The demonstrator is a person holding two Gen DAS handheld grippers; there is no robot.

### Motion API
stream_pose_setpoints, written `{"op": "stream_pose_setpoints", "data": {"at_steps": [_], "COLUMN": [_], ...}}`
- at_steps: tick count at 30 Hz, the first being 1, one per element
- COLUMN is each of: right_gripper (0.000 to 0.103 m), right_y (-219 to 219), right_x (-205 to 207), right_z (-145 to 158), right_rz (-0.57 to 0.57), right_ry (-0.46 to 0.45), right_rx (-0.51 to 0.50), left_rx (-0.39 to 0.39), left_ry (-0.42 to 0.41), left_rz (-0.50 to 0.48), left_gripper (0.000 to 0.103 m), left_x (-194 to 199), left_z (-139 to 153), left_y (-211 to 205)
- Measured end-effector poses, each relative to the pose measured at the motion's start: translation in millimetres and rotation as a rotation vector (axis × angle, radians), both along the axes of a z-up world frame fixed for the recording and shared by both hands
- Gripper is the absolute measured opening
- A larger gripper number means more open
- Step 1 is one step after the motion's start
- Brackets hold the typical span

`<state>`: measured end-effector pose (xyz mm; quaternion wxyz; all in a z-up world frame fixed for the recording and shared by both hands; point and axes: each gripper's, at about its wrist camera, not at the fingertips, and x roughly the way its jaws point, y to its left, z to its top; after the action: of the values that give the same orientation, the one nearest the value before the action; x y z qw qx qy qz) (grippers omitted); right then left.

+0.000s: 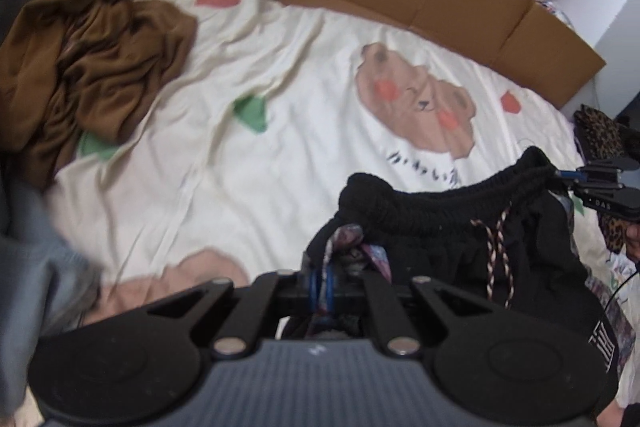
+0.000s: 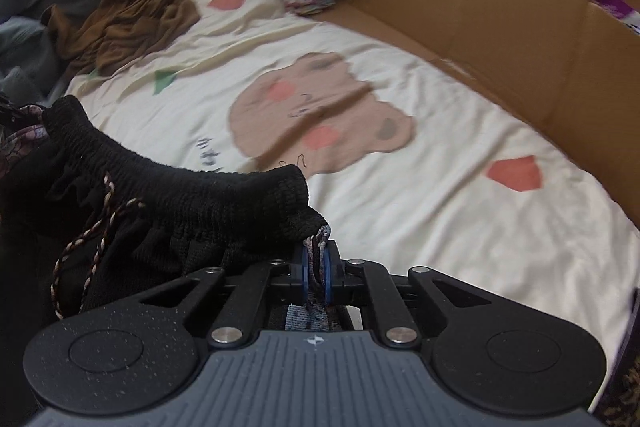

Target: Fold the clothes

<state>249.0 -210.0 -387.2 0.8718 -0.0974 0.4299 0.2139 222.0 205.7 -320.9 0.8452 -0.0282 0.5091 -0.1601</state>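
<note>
Black shorts (image 1: pixel 460 227) with a ribbed waistband hang above the bed sheet (image 1: pixel 280 87), stretched between two claws. The left claw (image 1: pixel 325 281) pinches one waistband corner, angled downward; the right claw (image 2: pixel 316 271) grips the opposite corner, likewise tilted down. A brown garment (image 1: pixel 92 55) lies crumpled on the sheet, well apart.

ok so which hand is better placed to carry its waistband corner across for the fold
Right. Its tool pinches the black pants with open bedsheet ahead; the left tool has the brown garment on its side.

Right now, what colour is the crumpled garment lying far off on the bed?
Brown garment, seen best in the left wrist view.
</note>
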Motion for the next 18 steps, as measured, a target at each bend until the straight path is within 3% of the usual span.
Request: {"op": "stream_pose_setpoints", "data": {"at_steps": [11,18], "right_gripper": [0.005,0.005], "right_y": [-44.3,-38.3], "right_x": [4.4,12.6], "right_z": [5.6,-35.2], "right_rz": [-0.161,-0.188], "right_ry": [0.004,0.073], "right_rx": [-0.027,-0.045], "left_rx": [-0.029,0.015], "left_ry": [-0.053,0.006], "left_rz": [-0.095,-0.085], "left_gripper": [0.005,0.005], "left_x": [57.4,77.4], "left_z": [-21.9,-68.4], "left_y": [-46.3,-52.2]}}
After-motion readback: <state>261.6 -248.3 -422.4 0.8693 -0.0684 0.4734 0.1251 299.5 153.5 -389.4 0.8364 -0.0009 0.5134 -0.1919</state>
